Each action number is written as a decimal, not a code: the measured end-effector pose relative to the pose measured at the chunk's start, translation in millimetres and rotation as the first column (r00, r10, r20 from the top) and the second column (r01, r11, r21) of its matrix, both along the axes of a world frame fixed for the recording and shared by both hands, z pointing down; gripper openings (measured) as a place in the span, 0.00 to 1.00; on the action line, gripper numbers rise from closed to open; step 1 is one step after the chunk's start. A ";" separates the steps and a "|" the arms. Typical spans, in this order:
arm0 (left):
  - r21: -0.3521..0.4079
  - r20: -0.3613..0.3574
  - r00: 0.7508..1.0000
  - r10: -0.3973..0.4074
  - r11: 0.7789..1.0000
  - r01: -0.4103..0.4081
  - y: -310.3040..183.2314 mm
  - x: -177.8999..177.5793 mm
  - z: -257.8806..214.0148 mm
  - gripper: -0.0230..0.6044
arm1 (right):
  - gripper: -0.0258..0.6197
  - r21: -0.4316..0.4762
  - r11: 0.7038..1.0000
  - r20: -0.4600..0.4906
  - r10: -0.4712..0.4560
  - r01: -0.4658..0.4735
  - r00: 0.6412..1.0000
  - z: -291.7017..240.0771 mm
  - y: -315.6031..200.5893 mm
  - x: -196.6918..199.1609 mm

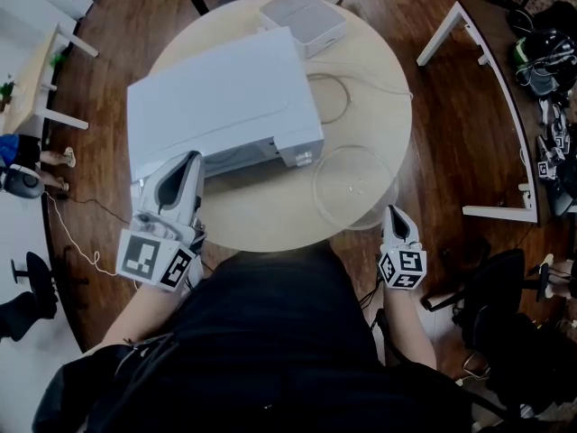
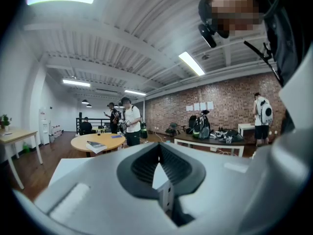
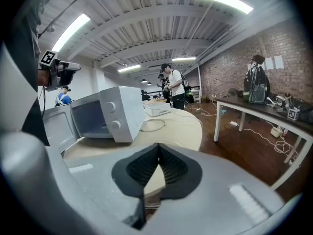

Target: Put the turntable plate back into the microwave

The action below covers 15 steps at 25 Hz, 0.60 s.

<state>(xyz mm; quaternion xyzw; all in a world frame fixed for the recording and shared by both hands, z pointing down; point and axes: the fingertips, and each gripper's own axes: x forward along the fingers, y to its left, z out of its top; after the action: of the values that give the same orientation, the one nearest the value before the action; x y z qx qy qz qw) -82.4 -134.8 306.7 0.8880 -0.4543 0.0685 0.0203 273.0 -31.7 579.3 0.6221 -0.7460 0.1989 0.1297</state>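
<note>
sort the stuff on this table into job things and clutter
For the job:
- microwave, door open
- glass plate, on the table beside it

Lying about:
- white box
- cable

— Turntable plate (image 1: 354, 186) first. Round, clear glass, with a shallow raised rim.

— Lying flat on the tan round table (image 1: 270, 219), close to its near edge. Out in the open, not inside anything.

— And the microwave (image 1: 221, 106)?

— White and boxy, standing upright on the same table, just beside the plate, on its left in the head view. Too close there to tell touching from apart.

— Open or closed?

— Open. Door (image 3: 57, 126) swung wide to the side, dark cavity (image 3: 93, 115) exposed. Two round knobs (image 3: 113, 115) stacked on the front panel.
</note>
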 end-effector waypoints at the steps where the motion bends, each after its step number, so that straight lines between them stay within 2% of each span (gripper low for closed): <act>1: -0.001 0.002 1.000 -0.001 1.000 0.001 0.0 0.5 -0.2 0.04 | 0.04 -0.005 1.000 0.013 0.008 -0.008 1.000 2.0 -0.1 1.7; 11: -0.008 0.016 1.000 0.022 1.000 -0.022 0.7 22.5 -2.0 0.04 | 0.04 -0.056 0.998 0.088 0.031 -0.026 0.996 22.8 -7.0 12.6; 15: -0.015 0.025 0.999 0.024 1.000 -0.024 -0.9 29.2 -0.6 0.04 | 0.04 -0.068 0.998 0.091 0.025 -0.019 0.996 30.8 -9.0 10.2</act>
<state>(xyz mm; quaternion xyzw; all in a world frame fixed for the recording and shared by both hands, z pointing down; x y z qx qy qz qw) -53.2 -135.7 306.1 0.8923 -0.4433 0.0832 0.0202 283.2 -40.7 610.2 0.6160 -0.7371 0.2536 0.1139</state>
